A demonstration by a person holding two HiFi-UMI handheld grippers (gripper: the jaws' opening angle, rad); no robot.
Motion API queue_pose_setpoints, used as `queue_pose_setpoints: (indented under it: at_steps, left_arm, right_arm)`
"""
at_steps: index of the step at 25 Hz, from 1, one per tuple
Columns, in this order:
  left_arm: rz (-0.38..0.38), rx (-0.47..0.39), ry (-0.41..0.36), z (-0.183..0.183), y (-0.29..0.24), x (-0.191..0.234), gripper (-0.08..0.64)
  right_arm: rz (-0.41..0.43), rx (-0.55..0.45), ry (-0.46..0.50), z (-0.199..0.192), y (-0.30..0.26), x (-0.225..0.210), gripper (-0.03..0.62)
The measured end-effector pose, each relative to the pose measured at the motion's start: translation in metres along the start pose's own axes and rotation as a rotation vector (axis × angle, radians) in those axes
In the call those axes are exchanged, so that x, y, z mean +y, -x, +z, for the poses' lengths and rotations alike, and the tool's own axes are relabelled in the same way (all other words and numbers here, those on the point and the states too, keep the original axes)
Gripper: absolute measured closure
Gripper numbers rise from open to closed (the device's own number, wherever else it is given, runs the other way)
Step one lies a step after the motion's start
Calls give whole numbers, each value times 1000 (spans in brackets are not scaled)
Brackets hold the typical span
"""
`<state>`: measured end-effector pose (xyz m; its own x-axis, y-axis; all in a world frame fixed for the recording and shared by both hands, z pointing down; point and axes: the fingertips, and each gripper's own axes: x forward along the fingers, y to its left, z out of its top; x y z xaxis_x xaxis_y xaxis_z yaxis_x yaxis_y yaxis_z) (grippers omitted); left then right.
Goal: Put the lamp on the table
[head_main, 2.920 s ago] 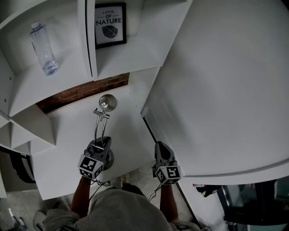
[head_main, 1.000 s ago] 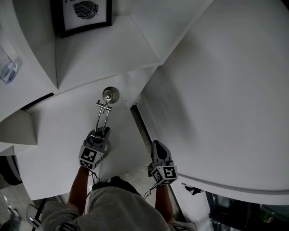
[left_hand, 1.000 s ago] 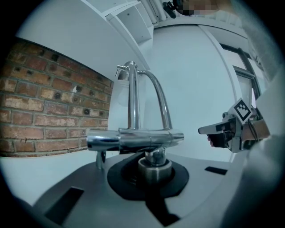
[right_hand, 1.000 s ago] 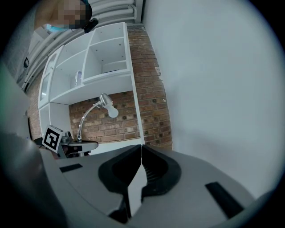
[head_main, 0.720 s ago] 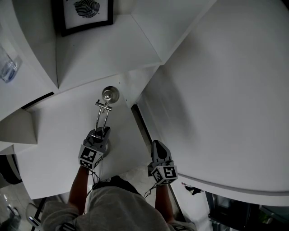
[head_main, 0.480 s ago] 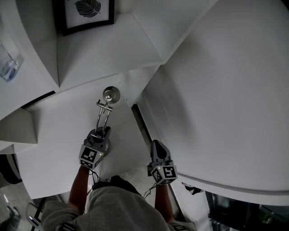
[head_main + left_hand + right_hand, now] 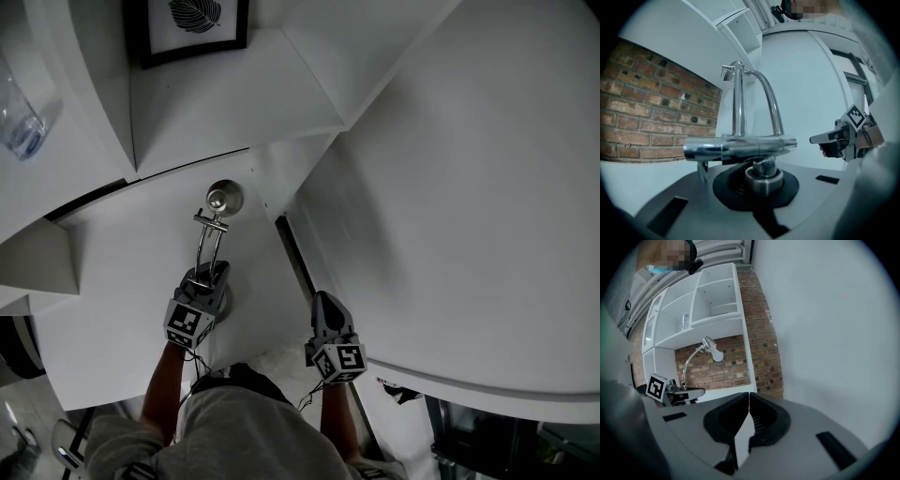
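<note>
The chrome lamp stands over the white shelf top, its round head at the far end. My left gripper is shut on the lamp's lower stem, below a chrome cross bar and two curved arms. In the right gripper view the lamp rises from the left gripper against brick. My right gripper hangs at the edge of the large white round table, jaws shut on nothing.
White shelf compartments at the back hold a framed leaf picture and a clear bottle. A brick wall lies behind the shelf. A dark gap runs between the shelf top and the table. The person's body fills the bottom edge.
The head view has drifted a little, so the picture and shelves sit further right. The lamp stays gripped in the left gripper, and both grippers hold nearly the same places.
</note>
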<state>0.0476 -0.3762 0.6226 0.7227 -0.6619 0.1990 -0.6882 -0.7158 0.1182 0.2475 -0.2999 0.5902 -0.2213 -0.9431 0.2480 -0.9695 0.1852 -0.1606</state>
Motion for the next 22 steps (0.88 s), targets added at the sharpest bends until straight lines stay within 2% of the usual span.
queue_pose_setpoints:
  at_steps: [22]
  left_arm:
    - [-2, -52, -24, -5, 17, -8, 560]
  right_arm:
    - [-46, -7, 17, -2, 31, 17, 569]
